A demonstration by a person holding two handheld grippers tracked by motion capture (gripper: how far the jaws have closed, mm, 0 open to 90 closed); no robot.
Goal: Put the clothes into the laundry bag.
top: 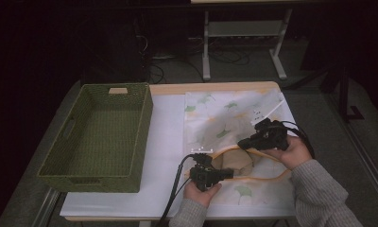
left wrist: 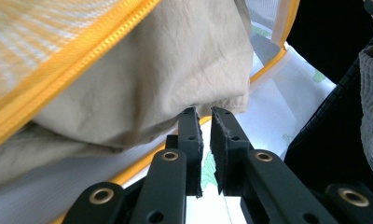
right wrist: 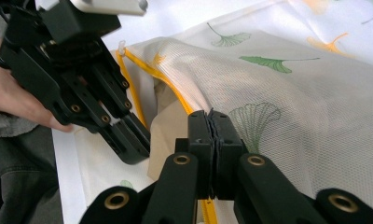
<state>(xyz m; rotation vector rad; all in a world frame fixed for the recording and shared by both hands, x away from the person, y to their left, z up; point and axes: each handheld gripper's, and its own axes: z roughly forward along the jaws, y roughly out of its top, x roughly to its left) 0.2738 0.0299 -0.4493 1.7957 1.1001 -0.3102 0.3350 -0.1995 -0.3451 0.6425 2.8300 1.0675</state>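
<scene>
Tool in your right hand (right wrist: 211, 116) is clenched on the mesh bag's (top: 225, 118) yellow rim at 3 o'clock on the tabletop (top: 166, 123); your left tool (left wrist: 206, 114) stands slightly parted, released, at the beige cloth (left wrist: 152, 70) inside.

We see bare tabletop (top: 166, 137) between green basket (top: 102, 135) and mesh bag (top: 225, 118), passable, basket walls blocking left.

Right tool (right wrist: 213, 114) clamped, apparently on mesh bag (right wrist: 287, 93) yellow edge; left tool (right wrist: 128, 144) beside beige cloth (right wrist: 168, 128).
</scene>
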